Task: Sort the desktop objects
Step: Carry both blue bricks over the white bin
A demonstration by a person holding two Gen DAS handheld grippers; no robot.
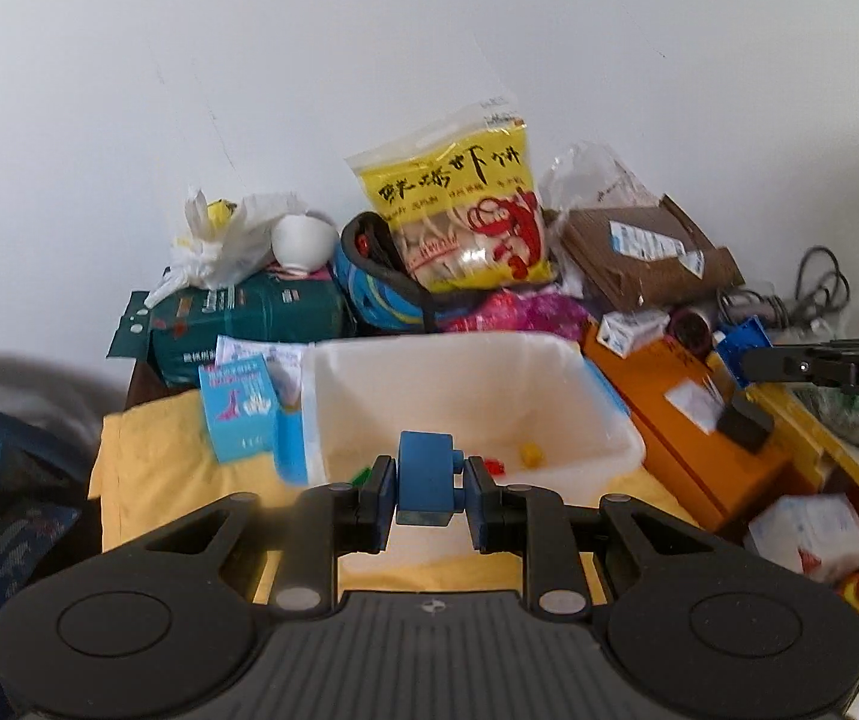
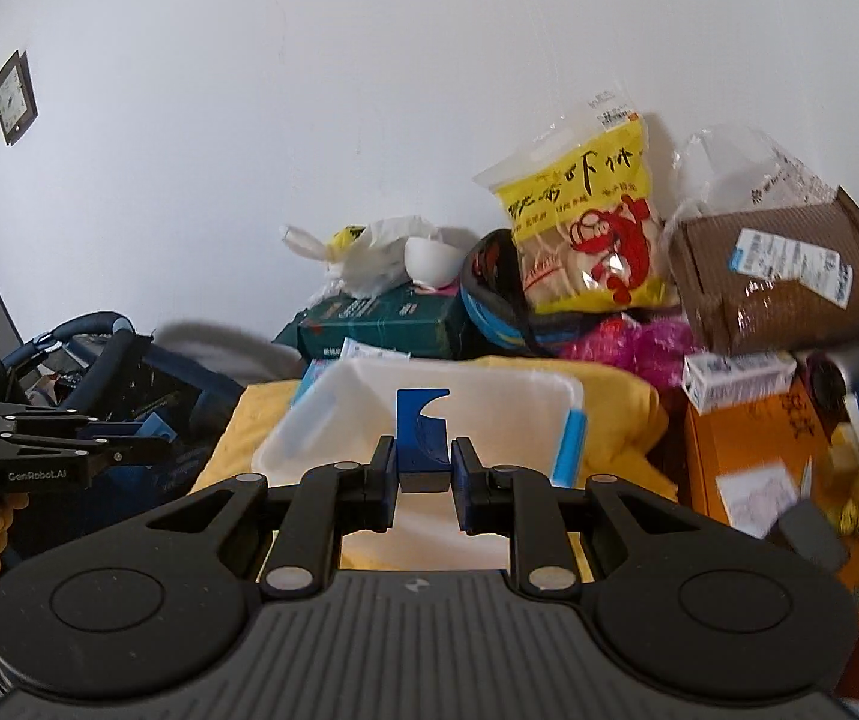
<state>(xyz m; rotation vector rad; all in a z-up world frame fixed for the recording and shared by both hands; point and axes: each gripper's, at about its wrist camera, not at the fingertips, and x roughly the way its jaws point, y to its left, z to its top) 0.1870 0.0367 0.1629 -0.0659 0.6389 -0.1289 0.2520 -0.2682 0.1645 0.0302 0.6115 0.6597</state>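
The left gripper [image 1: 427, 483] pinched a blue block [image 1: 424, 476]; the right gripper [image 2: 423, 468] clamped a blue piece [image 2: 420, 435]. The white bin [image 1: 609, 420] lay just beyond both, nearer the left.

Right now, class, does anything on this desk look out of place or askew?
Yes. The yellow snack bag leans upside down against the wall, its print inverted. A white bowl sits tipped on its side atop the green package. The brown cardboard box lies tilted on the pile.
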